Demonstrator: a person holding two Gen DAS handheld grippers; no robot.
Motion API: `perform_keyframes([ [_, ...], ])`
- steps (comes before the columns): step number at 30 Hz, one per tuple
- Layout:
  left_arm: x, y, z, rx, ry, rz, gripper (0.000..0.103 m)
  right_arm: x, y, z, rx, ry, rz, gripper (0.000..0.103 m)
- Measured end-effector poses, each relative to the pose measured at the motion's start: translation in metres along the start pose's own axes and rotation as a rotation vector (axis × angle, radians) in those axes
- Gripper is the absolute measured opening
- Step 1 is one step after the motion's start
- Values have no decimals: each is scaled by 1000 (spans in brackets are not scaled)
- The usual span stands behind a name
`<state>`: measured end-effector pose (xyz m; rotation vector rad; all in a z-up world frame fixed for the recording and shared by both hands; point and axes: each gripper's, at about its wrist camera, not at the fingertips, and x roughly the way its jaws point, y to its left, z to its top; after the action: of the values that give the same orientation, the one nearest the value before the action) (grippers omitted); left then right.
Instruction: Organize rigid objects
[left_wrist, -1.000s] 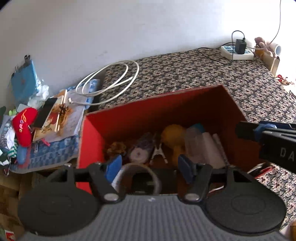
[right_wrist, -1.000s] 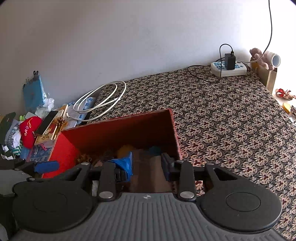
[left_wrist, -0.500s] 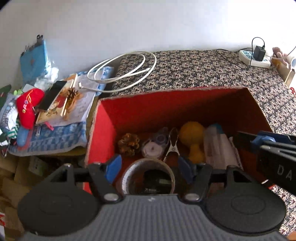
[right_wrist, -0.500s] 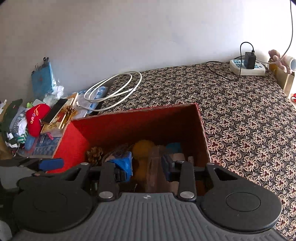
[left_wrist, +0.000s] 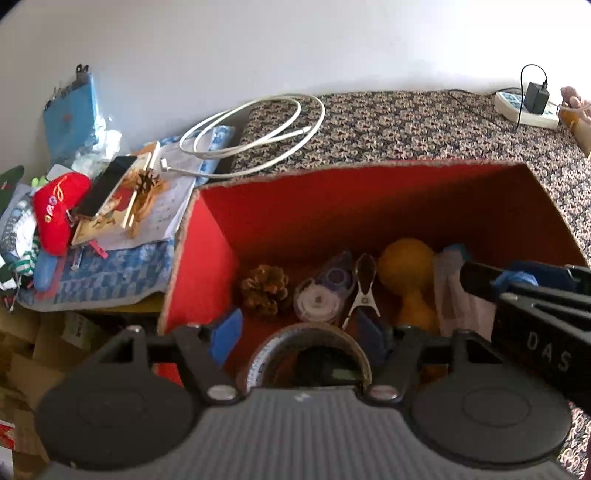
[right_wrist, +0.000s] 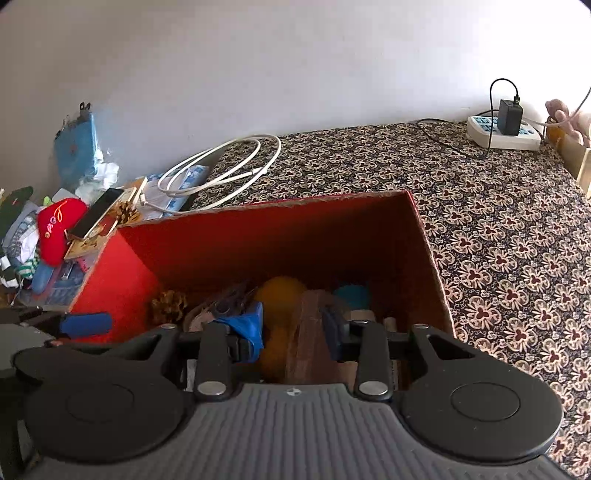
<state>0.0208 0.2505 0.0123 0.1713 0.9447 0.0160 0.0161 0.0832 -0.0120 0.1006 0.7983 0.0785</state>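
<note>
Tape roll (left_wrist: 310, 354) is clamped across its width by your left gripper (left_wrist: 297, 330), low over the near end of the red box (left_wrist: 369, 206). Whether your right gripper (right_wrist: 293, 332) holds anything, I cannot tell. Set the roll down short of the pine cone (left_wrist: 265, 290) before releasing; its hole faces along the fingers, so it has no true long axis.

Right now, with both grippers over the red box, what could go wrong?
The tape roll in the left gripper could land on the clip and correction tape, not bare floor. The right gripper sits close beside it; they might collide inside the red box.
</note>
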Motion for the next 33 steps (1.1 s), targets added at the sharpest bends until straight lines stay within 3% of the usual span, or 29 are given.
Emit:
perform_keyframes([
  [8,15,2,0,22,-1,0,68,16,-4,0,-3,-32,-28,19],
  [33,32,-8,12,80,-7,-11,69,33,-10,1,50,22,-34,19],
])
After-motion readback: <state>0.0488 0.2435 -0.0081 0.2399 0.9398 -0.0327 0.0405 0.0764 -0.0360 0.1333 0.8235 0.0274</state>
